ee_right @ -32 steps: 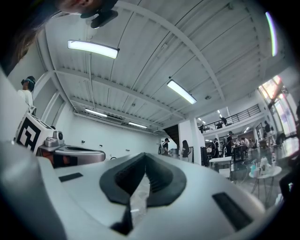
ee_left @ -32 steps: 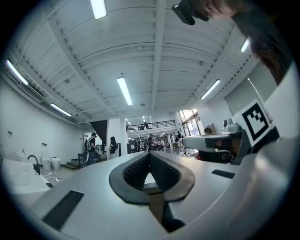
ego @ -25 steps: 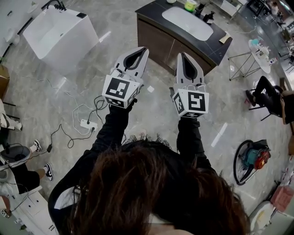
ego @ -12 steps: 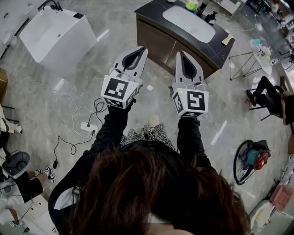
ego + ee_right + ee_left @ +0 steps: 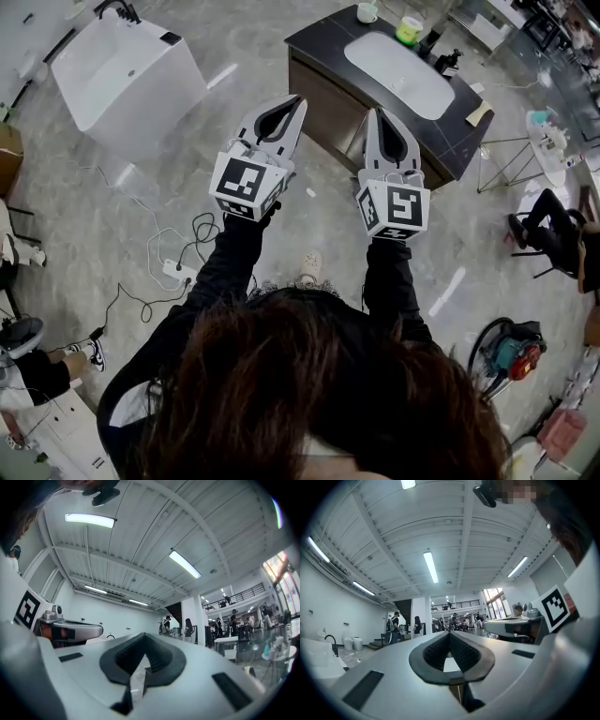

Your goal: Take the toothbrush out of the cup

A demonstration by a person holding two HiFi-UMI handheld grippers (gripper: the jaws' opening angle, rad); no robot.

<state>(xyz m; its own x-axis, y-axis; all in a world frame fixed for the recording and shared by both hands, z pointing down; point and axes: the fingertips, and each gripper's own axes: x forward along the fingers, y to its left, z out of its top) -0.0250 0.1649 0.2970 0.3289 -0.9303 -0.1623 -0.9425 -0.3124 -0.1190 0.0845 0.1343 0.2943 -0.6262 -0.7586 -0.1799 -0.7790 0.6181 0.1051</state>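
Holding both tools level, you have the left gripper (image 5: pixel 298 98) and right gripper (image 5: pixel 380 112) clenched on nothing, since the green cup (image 5: pixel 409 30) stands well apart on the vanity counter (image 5: pixel 319 43); any toothbrush there is too small to make out.

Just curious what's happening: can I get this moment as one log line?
left gripper shut, empty | right gripper shut, empty | both short of vanity counter | green cup on counter, untouched | toothbrush not discernible
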